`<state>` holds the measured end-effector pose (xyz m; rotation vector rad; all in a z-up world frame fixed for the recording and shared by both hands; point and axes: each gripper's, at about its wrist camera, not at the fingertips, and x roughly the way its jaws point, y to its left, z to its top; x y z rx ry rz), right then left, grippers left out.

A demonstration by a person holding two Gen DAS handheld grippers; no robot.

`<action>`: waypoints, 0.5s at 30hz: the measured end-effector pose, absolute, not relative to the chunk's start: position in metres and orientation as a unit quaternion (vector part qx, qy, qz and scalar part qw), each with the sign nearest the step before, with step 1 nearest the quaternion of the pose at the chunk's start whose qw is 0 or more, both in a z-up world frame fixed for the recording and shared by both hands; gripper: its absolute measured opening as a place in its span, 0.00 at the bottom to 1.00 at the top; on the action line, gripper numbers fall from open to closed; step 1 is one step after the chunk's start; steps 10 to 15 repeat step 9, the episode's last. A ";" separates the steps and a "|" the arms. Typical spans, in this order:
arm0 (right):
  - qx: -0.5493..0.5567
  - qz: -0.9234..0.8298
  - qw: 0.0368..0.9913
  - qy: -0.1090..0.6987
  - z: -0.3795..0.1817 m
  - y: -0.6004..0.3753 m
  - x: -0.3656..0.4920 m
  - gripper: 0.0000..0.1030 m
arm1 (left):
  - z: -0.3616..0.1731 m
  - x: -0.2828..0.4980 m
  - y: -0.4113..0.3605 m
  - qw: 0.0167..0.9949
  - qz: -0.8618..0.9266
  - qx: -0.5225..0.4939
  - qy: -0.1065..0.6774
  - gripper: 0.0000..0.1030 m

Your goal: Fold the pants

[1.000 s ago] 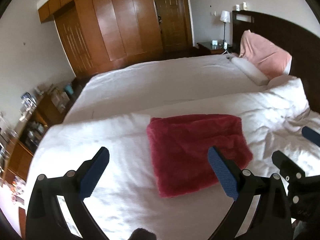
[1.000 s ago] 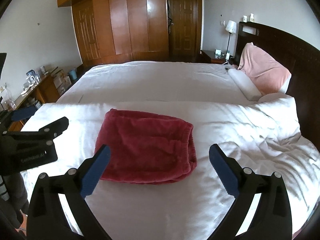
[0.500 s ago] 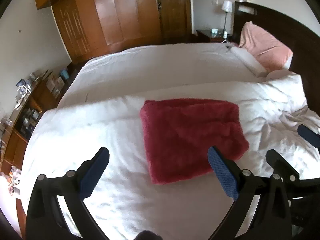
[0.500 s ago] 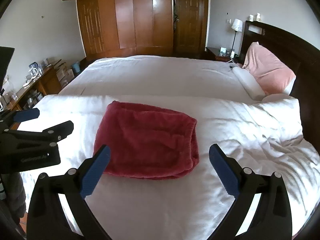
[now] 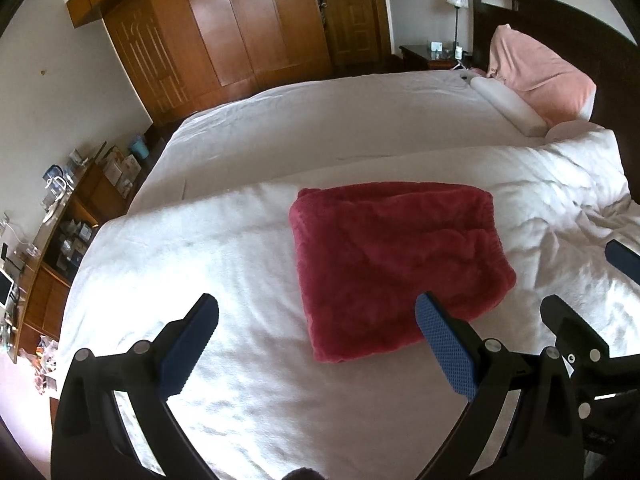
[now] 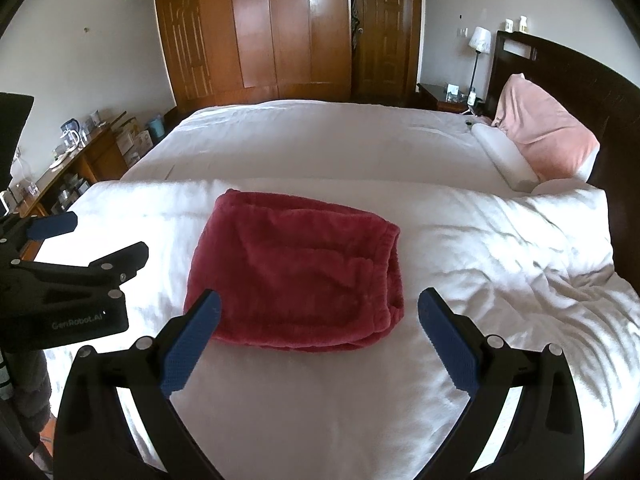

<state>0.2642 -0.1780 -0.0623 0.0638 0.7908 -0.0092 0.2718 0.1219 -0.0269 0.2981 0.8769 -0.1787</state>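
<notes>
Dark red fleece pants (image 5: 394, 268) (image 6: 296, 272) lie folded into a compact rectangle on the white duvet (image 5: 224, 248) (image 6: 480, 248), waistband at the right. My left gripper (image 5: 318, 340) hovers open above the duvet, short of the pants' near left corner, with nothing between its blue pads. My right gripper (image 6: 318, 340) is open too, held back from the pants' near edge and empty. Each gripper shows at the side of the other's view: the right one (image 5: 592, 292), the left one (image 6: 84, 240).
A second white bed (image 6: 320, 140) lies beyond. A pink pillow (image 6: 548, 136) leans on the dark headboard (image 6: 580, 76) at right. A nightstand with a lamp (image 6: 478, 44), wooden wardrobes (image 6: 256, 28) and a cluttered side cabinet (image 6: 76, 152) line the room.
Both grippers stay open and empty. Both views have shifted slightly, the left one rolling from side to side; the folded pants have not moved.
</notes>
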 end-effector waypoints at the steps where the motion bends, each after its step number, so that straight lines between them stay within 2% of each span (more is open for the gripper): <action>1: 0.032 -0.004 0.922 0.386 -0.063 -0.178 0.264 0.97 | -0.027 0.272 0.122 0.891 -0.087 0.144 0.422 0.95; 15: 0.035 0.001 0.919 0.393 -0.067 -0.177 0.265 0.97 | -0.029 0.270 0.124 0.889 -0.082 0.141 0.427 0.95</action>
